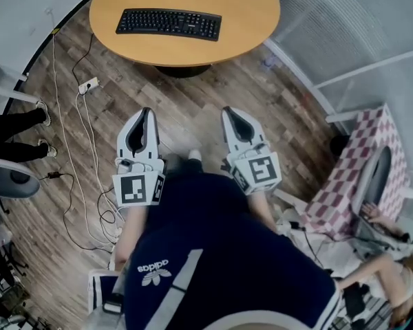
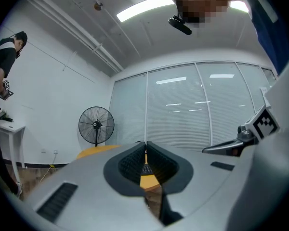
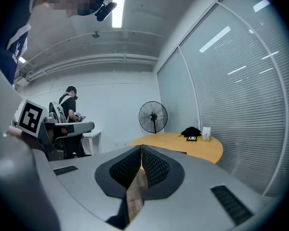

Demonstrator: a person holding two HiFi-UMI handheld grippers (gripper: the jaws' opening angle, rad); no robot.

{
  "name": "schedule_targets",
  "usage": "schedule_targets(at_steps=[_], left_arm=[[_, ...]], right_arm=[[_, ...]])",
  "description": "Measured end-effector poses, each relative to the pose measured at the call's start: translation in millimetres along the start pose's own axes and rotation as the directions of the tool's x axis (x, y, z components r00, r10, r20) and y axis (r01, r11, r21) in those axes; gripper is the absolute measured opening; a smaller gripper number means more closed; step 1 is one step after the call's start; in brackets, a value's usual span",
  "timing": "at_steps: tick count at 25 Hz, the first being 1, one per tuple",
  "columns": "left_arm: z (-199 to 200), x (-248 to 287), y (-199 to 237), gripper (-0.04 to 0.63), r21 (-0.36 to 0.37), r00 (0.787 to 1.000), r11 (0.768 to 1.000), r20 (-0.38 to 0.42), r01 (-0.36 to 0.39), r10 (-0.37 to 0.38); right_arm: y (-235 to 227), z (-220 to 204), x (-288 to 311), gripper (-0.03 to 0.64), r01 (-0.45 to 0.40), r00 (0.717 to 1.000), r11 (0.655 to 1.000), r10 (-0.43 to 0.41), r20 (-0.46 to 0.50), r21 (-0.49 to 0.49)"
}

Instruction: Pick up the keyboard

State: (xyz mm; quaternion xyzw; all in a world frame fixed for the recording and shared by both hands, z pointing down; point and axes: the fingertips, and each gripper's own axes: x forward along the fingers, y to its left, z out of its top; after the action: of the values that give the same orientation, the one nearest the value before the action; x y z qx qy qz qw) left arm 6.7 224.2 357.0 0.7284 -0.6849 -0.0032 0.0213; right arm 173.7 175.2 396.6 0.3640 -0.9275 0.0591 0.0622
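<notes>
Black keyboard (image 1: 168,24) on round table (image 1: 251,12); left tool (image 1: 147,113), right tool (image 1: 229,111) closed, empty.

— Entry one, head view: where is it placed?
— Overhead, facing steeply down. The counter (image 1: 251,16) is far off, at top of frame.
— Entries two and three?
— One rides the left hand-held gripper (image 2: 145,147), one the right hand-held gripper (image 3: 141,149). Each looks level, with its jaws close at lower centre. Both show the distant fan (image 2: 96,125) (image 3: 153,115); all three show the counter.

Left claw (image 1: 147,113) and right claw (image 1: 229,112) closed, empty.
</notes>
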Motion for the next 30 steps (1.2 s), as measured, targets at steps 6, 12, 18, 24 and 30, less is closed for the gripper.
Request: schedule_targets(at_steps=[6, 12, 18, 24, 30], left_arm=[[-1.3, 15.7, 6.1, 0.011, 0.002, 1.0, 1.0, -0.014, -0.007, 0.007], [-4.3, 38.2, 29.5, 0.011, 0.007, 0.999, 1.0, -0.032, -0.012, 0.012], [1.2, 77.9, 75.7, 0.011, 0.006, 0.999, 1.0, -0.03, 0.015, -0.015], [15.2, 121.3, 125.3, 0.011, 0.013, 0.997, 0.998, -0.028, 0.067, -0.067], [16.1, 157.1, 158.3, 0.011, -0.001, 0.991, 0.992, -0.029, 0.128, -0.128]], right_arm=[[-13.0, -10.9, 8.6, 0.008, 0.016, 0.999, 0.999, -0.014, -0.031, 0.044], [-19.9, -16.9, 32.0, 0.008, 0.028, 0.998, 0.997, -0.025, -0.051, 0.066], [-26.8, -5.9, 83.8, 0.008, 0.071, 0.996, 0.995, -0.067, -0.053, 0.072], [-28.7, 15.1, 141.5, 0.008, 0.125, 0.991, 0.99, -0.122, -0.056, 0.062], [-24.2, 27.7, 182.3, 0.008, 0.181, 0.983, 0.982, -0.178, -0.05, 0.063]])
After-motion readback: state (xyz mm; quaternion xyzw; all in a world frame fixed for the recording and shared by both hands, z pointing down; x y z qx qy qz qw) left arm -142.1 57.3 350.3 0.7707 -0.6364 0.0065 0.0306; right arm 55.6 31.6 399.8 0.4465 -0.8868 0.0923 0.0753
